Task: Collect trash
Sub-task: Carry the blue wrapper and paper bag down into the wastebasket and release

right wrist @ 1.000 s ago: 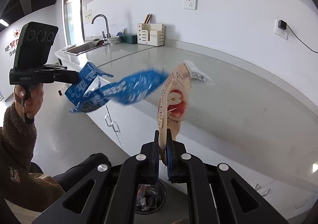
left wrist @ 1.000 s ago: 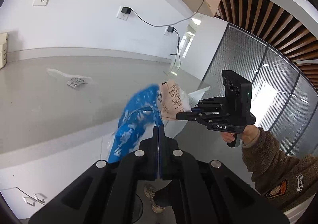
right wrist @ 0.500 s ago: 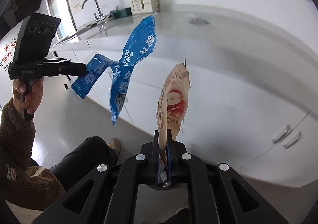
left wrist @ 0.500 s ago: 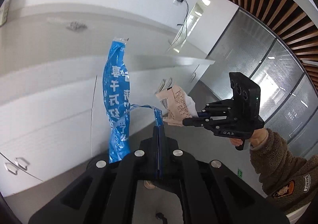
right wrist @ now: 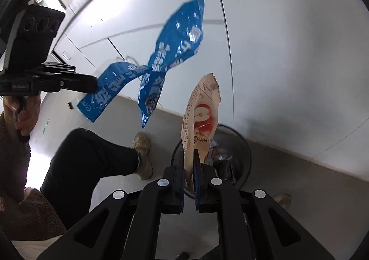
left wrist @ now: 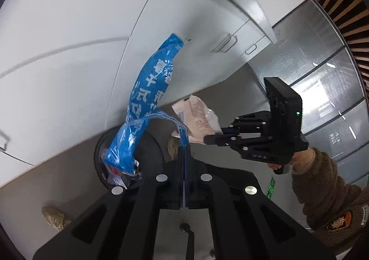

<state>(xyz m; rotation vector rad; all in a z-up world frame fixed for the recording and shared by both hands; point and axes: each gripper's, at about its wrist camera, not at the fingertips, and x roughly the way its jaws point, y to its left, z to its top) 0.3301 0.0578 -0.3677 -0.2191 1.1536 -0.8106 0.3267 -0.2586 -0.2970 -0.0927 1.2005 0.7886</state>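
Left gripper [left wrist: 184,156] clamped flat on a thin fold of the blue plastic wrapper [left wrist: 147,98], jaws fully together with only film between them; right gripper [right wrist: 189,167] pinched on the bottom edge of the beige snack packet [right wrist: 203,117], the one with a red apple printed on it. Nearest each claw, just the held edge: crinkled, weightless film, likely slippery on the pads and apt to slide out if the pinch loosens early. Beyond the left fingertips, the blue wrapper twisting up and away, long and limp, its free end flapping well above the claw and a lower lobe hanging down toward the wastebasket [left wrist: 101,160]. Beyond the right fingertips, the beige packet standing upright from the jaws, stiffer than the blue film, serrated top edge farthest out. Below and just past both claws, the round black wastebasket on the floor, already holding wrappers. Farther still, white cabinet doors [left wrist: 69,64] and grey floor. Nothing fragile; no load to speak of. Best hold probably where it is now, at an edge or seam, with release only once directly over the basket mouth, since light film may drift sideways when dropped.
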